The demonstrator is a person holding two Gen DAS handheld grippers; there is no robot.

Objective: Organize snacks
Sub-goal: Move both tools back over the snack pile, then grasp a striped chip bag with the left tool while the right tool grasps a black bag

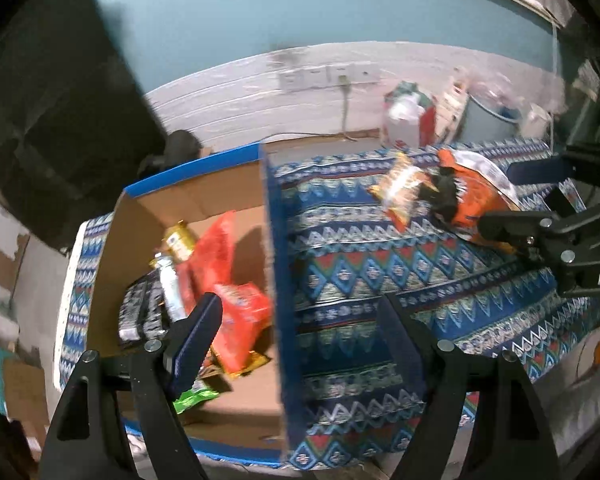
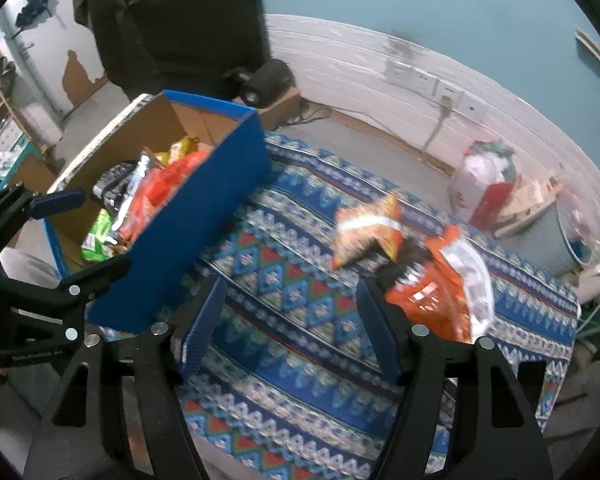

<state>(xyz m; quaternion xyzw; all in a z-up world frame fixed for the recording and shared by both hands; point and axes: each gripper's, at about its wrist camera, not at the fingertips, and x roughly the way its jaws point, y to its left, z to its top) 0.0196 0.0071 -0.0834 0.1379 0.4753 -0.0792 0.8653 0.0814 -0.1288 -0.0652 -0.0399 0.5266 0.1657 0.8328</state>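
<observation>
A blue cardboard box [image 1: 276,280] [image 2: 204,208] stands at the left of the patterned cloth and holds several snack packs, among them red ones [image 1: 240,320] [image 2: 160,192]. Two snack bags lie on the cloth: a yellow-orange one [image 1: 402,190] [image 2: 366,232] and an orange-white one [image 1: 476,196] [image 2: 444,292]. My left gripper [image 1: 304,328] is open and empty, straddling the box's right wall. My right gripper [image 2: 292,320] is open and empty over the cloth, its right finger beside the orange-white bag; it also shows in the left wrist view [image 1: 540,200].
The patterned cloth [image 1: 380,260] [image 2: 284,280] covers a low surface. Behind it stand a white and red bag [image 1: 410,118] [image 2: 484,184] and a grey bin [image 2: 560,240]. A cable [image 1: 345,108] hangs from wall sockets. A dark curtain [image 2: 172,20] hangs behind the box.
</observation>
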